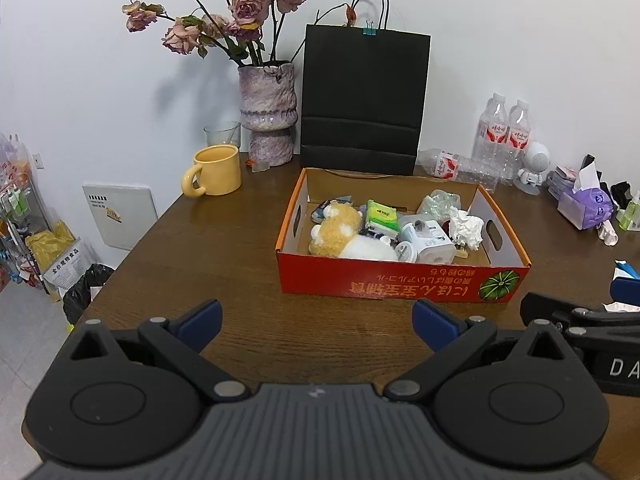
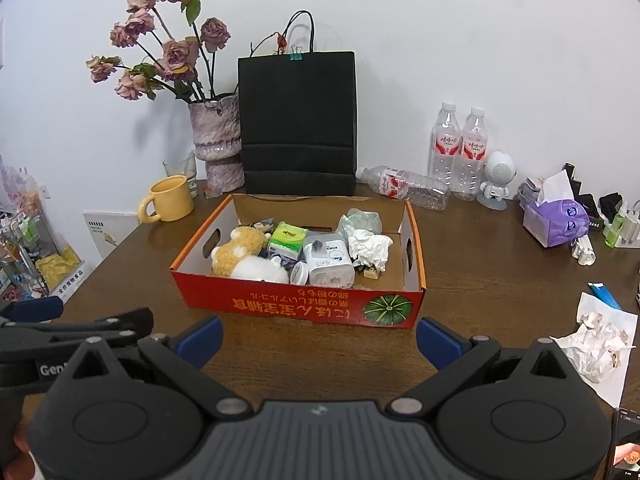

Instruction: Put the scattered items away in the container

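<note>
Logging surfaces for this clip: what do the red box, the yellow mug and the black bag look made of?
Red box: printed cardboard, brown inside, with cut handle slots. Yellow mug: likely glazed ceramic, thick-walled with a soft sheen. Black bag: matte paper by its creased folds, with cord handles.

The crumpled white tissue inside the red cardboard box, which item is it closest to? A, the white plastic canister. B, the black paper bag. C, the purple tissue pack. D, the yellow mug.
A: in the right wrist view the crumpled white tissue lies in the red cardboard box right beside the white plastic canister, while the other three items stand outside the box.
</note>
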